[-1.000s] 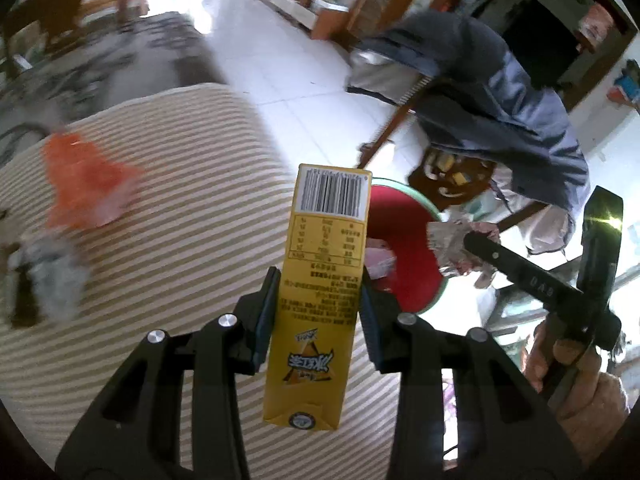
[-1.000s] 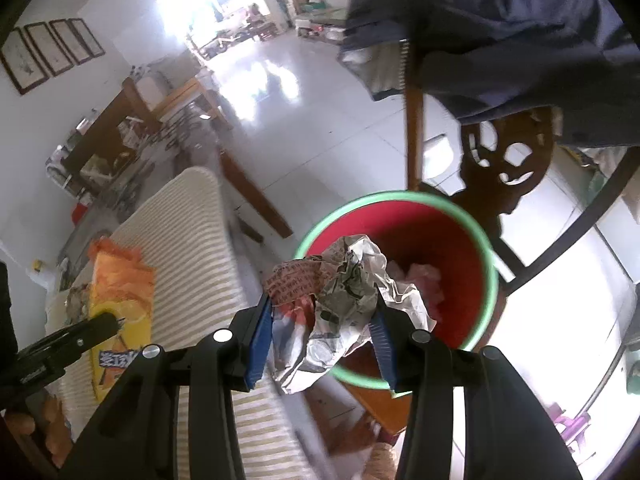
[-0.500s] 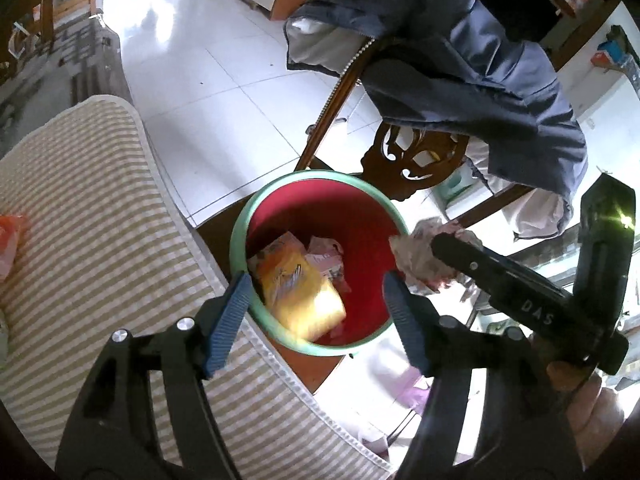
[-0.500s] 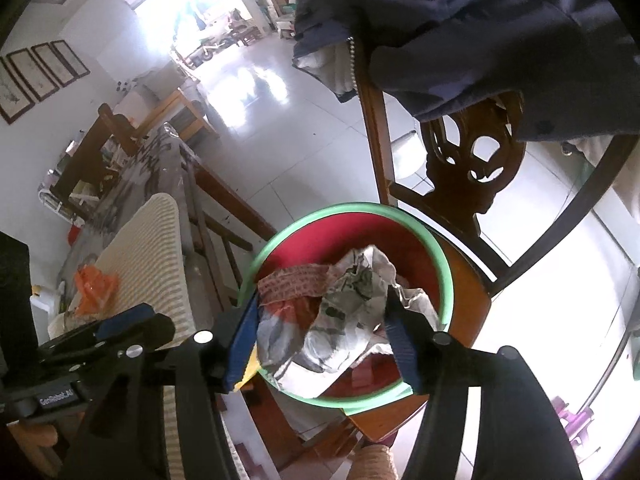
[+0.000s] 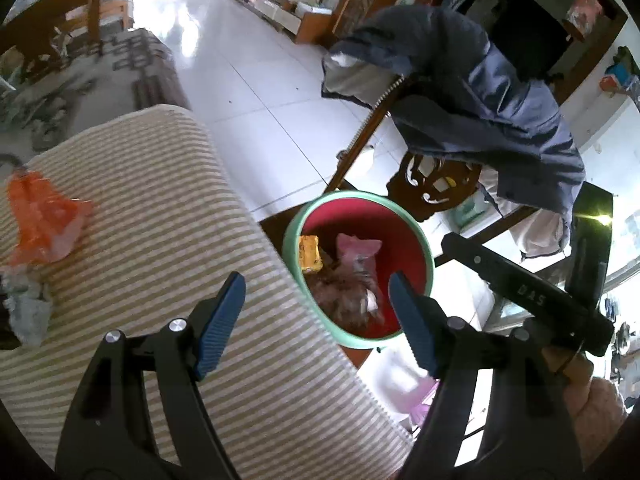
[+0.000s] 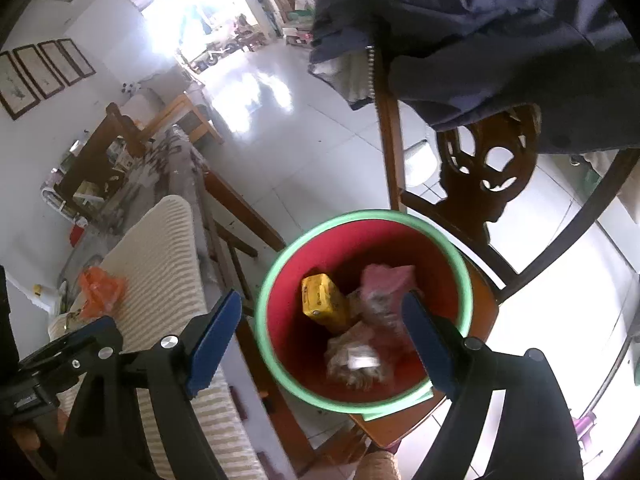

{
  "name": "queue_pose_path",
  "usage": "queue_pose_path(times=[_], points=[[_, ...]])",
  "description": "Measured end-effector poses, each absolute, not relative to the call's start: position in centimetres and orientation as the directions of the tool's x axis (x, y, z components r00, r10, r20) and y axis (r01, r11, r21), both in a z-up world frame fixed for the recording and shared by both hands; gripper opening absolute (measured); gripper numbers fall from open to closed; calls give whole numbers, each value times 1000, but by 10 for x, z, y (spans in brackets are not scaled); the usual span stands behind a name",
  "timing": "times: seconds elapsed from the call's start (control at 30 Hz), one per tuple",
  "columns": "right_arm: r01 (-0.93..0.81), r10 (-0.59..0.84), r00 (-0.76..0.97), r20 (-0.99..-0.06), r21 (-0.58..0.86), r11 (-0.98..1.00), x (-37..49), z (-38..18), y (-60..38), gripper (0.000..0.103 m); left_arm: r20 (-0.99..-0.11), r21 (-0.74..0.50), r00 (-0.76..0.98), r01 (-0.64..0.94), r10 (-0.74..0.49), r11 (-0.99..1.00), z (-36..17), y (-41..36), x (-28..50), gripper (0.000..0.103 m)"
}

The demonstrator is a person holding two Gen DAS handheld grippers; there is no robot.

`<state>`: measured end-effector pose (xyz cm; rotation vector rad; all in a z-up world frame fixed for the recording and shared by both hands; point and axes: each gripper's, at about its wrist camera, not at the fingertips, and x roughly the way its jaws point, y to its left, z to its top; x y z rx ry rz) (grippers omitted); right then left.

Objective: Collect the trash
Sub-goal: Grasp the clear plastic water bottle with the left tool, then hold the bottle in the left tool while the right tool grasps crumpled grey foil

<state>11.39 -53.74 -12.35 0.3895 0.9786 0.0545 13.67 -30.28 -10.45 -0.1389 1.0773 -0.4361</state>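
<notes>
A red bin with a green rim (image 5: 420,240) (image 6: 280,372) stands on a wooden chair seat beside the striped table. Inside it lie a yellow carton (image 5: 310,254) (image 6: 322,300), a pink wrapper (image 5: 358,254) (image 6: 384,280) and a crumpled paper wad (image 5: 344,296) (image 6: 354,360). My left gripper (image 5: 316,320) is open and empty over the table edge by the bin. My right gripper (image 6: 322,334) is open and empty right above the bin. An orange plastic bag (image 5: 40,216) (image 6: 100,290) and a grey crumpled wad (image 5: 26,312) lie on the table at left.
The striped tablecloth (image 5: 160,240) covers the table. A carved wooden chair back (image 6: 488,168) with a blue jacket (image 5: 480,100) draped over it stands behind the bin. White tiled floor (image 5: 260,80) lies beyond.
The left gripper let the yellow carton go into the bin and swung back left over the table. The right gripper opened and dropped the crumpled paper wad into the bin.
</notes>
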Motion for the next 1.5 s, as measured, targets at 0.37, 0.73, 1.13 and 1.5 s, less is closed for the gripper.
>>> queue_pose_path(times=[0.37, 0.73, 1.13, 1.5], points=[[25, 255, 557, -790, 323, 946, 106, -109, -441, 80, -792, -333, 472, 197, -387, 922, -85, -214, 105, 71], [-133, 354, 495, -793, 334, 933, 93, -109, -313, 80, -848, -272, 481, -33, -223, 962, -95, -63, 33, 75], [-226, 403, 438, -804, 335, 914, 74, -120, -223, 80, -953, -112, 301, -279, -24, 954, -129, 73, -78, 79], [-258, 406, 433, -805, 320, 911, 56, -119, -188, 80, -958, -252, 187, -185, -217, 950, -162, 59, -104, 84]])
